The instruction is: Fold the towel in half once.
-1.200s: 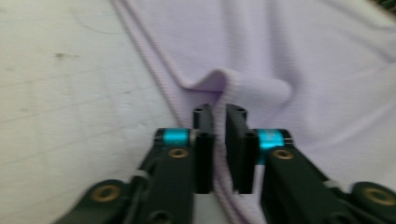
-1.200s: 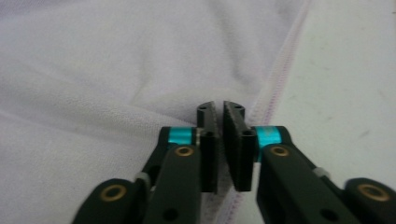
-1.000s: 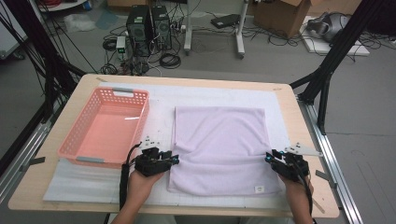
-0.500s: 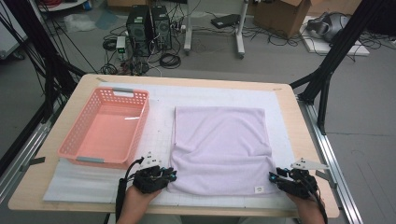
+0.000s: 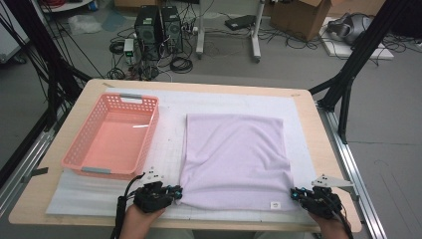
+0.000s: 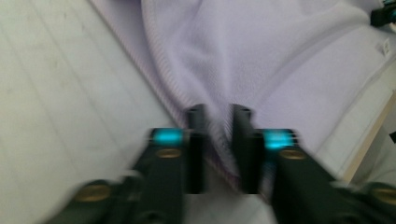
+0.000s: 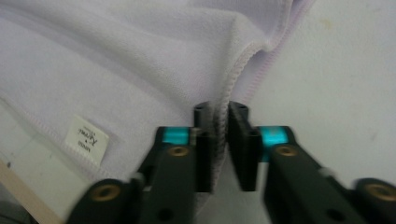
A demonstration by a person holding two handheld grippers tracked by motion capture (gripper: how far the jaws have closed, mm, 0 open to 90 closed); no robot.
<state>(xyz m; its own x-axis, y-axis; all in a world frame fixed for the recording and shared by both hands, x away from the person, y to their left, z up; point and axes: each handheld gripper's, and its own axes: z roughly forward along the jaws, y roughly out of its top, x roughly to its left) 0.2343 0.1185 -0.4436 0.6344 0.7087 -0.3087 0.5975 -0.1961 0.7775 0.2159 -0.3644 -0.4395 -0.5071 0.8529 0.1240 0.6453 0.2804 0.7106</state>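
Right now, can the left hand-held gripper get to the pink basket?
Probably yes. The left hand-held gripper sits at the lilac towel's near corner, with the hem between its jaws, and the pink basket stands just beyond with nothing between. It would likely need to drop the towel first.

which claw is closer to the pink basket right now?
Left. The left claw sits at the lilac towel's near left corner, just below the pink basket's front right corner. The right claw is at the towel's near right corner, the whole towel away.
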